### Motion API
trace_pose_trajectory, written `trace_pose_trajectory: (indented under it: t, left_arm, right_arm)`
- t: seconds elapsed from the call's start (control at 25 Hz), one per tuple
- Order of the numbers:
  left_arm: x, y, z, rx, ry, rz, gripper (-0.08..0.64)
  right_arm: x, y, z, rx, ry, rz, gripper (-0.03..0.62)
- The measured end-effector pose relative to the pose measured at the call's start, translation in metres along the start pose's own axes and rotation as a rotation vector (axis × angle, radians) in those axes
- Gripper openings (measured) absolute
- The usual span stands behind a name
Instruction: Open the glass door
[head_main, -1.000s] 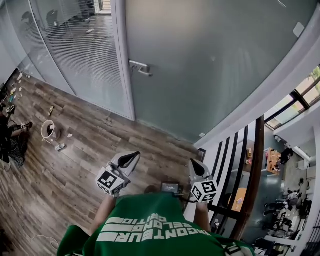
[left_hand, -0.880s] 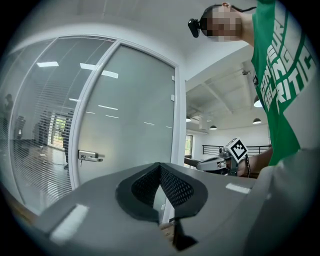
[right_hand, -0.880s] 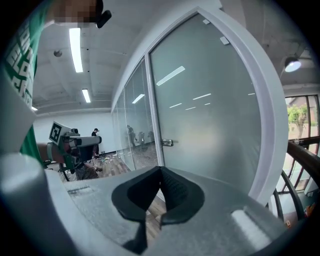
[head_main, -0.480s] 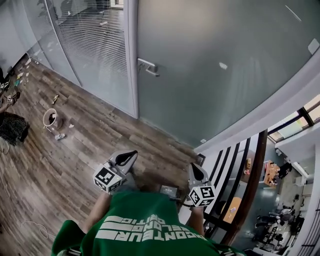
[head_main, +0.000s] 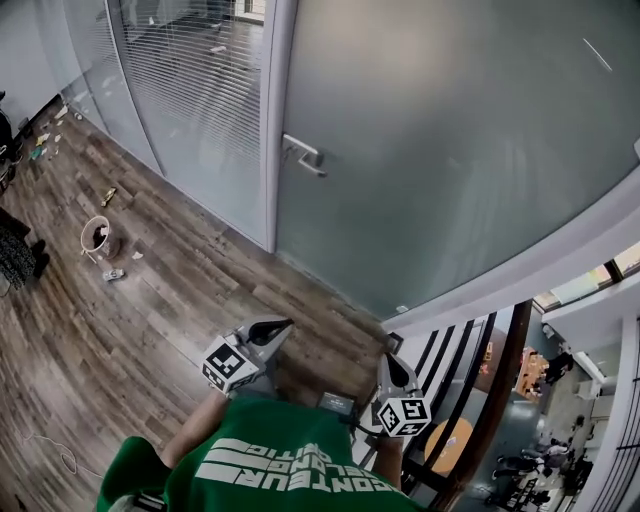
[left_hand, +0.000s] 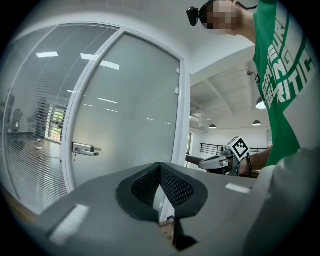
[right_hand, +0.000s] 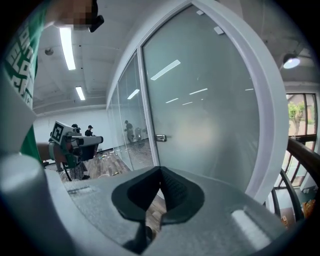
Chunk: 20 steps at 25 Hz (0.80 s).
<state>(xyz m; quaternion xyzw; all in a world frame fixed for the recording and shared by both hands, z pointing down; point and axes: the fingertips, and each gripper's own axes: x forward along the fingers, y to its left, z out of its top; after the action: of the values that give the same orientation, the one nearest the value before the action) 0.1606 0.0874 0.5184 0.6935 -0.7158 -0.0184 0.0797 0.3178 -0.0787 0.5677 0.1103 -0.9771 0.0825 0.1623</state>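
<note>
The frosted glass door (head_main: 440, 150) stands shut ahead of me, with its metal lever handle (head_main: 305, 155) at its left edge next to the white frame. My left gripper (head_main: 283, 323) and right gripper (head_main: 388, 357) hang low near my green shirt, well short of the door and touching nothing. In the left gripper view the handle (left_hand: 85, 150) is far off at the left, beyond the left gripper (left_hand: 160, 166), whose pads meet with nothing between them. In the right gripper view the handle (right_hand: 160, 138) lies straight ahead above the right gripper (right_hand: 161, 170), shut and empty too.
A glass partition with blinds (head_main: 190, 90) runs left of the door. On the wooden floor at the left lie a small round white tub (head_main: 97, 238) and scattered bits. A black stair railing (head_main: 470, 370) borders my right side.
The door and its handle have slid lower and nearer in the head view. Both grippers have sunk a little in the frame and stayed shut.
</note>
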Motion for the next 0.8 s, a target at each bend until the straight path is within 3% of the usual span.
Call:
trace_pose_trajectory:
  t: [0.24, 0.8]
  left_arm:
    - [0.012, 0.029, 0.003, 0.000, -0.006, 0.007, 0.014]
    - [0.043, 0.118, 0.032, 0.006, -0.052, 0.022, 0.014]
  right_arm:
    - [0.039, 0.008, 0.004, -0.028, 0.027, 0.050, -0.006]
    - [0.121, 0.000, 0.052, -0.059, 0.016, 0.052, -0.006]
